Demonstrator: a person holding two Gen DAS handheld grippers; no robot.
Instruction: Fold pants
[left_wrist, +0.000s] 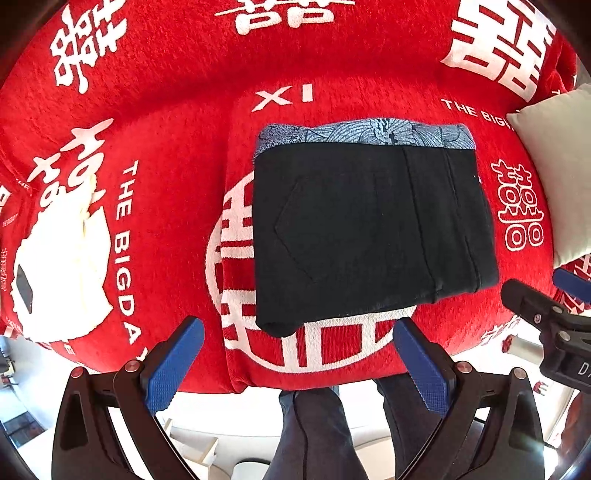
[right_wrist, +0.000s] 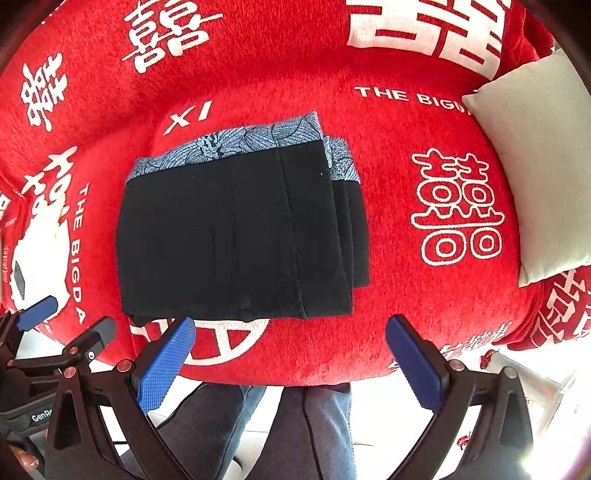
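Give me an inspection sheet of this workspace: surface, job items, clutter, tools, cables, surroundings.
Surface: red blanket with white characters and lettering.
Job's things: black pants folded into a compact stack, blue patterned waistband at the far edge, layers stepped on one side.
Clutter: pale cushion beside the pants, not touching them.
Tools: left tool open and empty, short of the pants; right tool open and empty.
Cables: nothing seen.
Surroundings: person's legs in jeans below the blanket edge, pale floor.

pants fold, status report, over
Left gripper open, empty. Right gripper open, empty. Pants folded compact on red blanket. Nothing in the way.
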